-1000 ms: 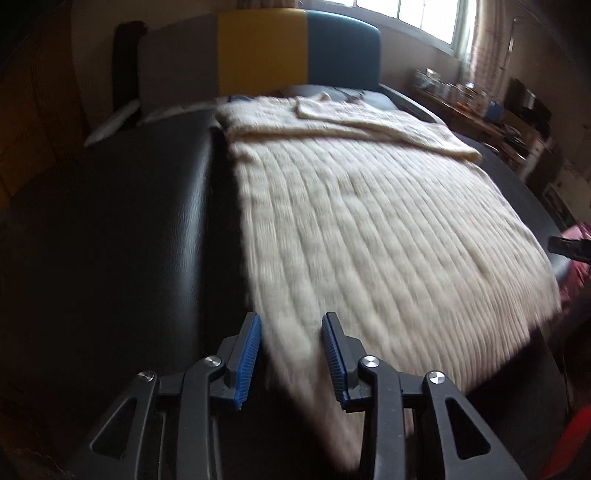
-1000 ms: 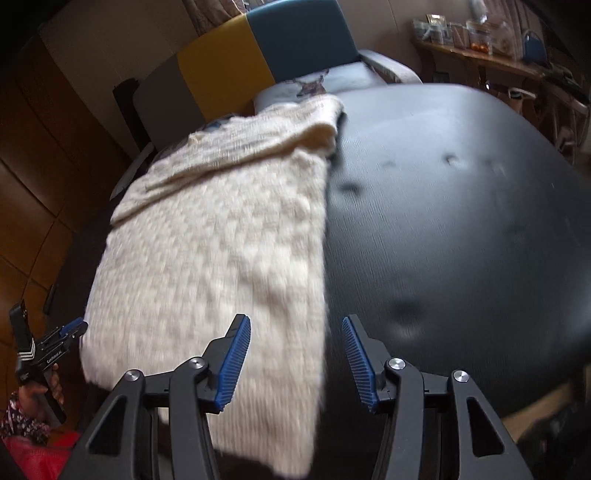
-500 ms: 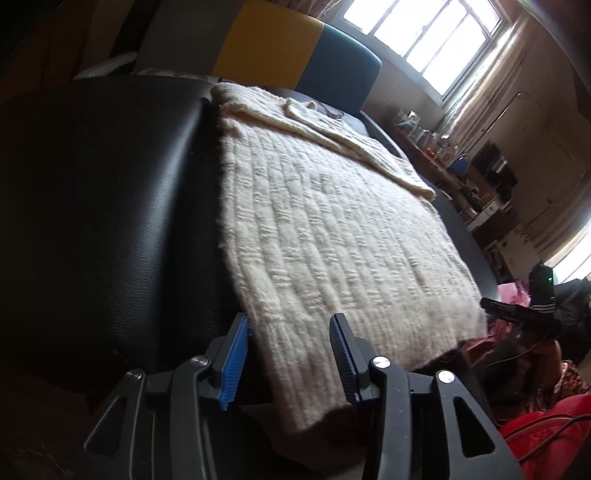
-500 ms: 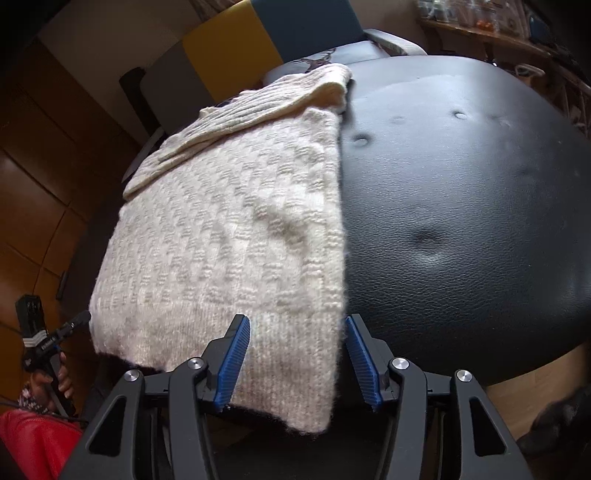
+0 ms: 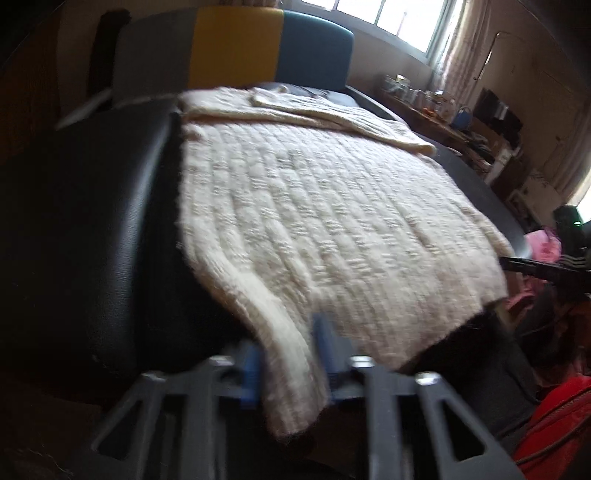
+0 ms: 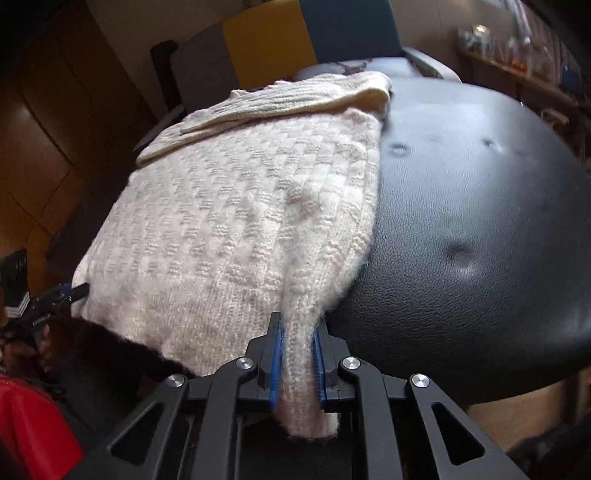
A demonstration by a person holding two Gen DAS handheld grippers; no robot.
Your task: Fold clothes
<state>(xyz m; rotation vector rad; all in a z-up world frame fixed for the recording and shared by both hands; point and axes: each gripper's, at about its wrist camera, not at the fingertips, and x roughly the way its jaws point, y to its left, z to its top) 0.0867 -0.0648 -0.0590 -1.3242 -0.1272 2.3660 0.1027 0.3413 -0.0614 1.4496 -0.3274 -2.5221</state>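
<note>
Both blue-ribbed pads now closed, left hand-held gripper (image 5: 290, 360) and right hand-held gripper (image 6: 298, 360) pinching fuzzy cream knit sweater (image 6: 236, 221) hem, dimpled black leather cushion (image 6: 480, 229)

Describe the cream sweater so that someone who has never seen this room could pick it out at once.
Find the wide black padded leather surface in front of the grey, yellow and blue chair back. Spread across it lies the cream chunky-knit wool sweater, its near hem hanging over the edge. It is the only pale, textured thing on that smooth dark surface.

Bright window (image 5: 402, 18), brown wall panels (image 6: 55, 122), grey-yellow-blue headboard (image 5: 236, 40).
</note>
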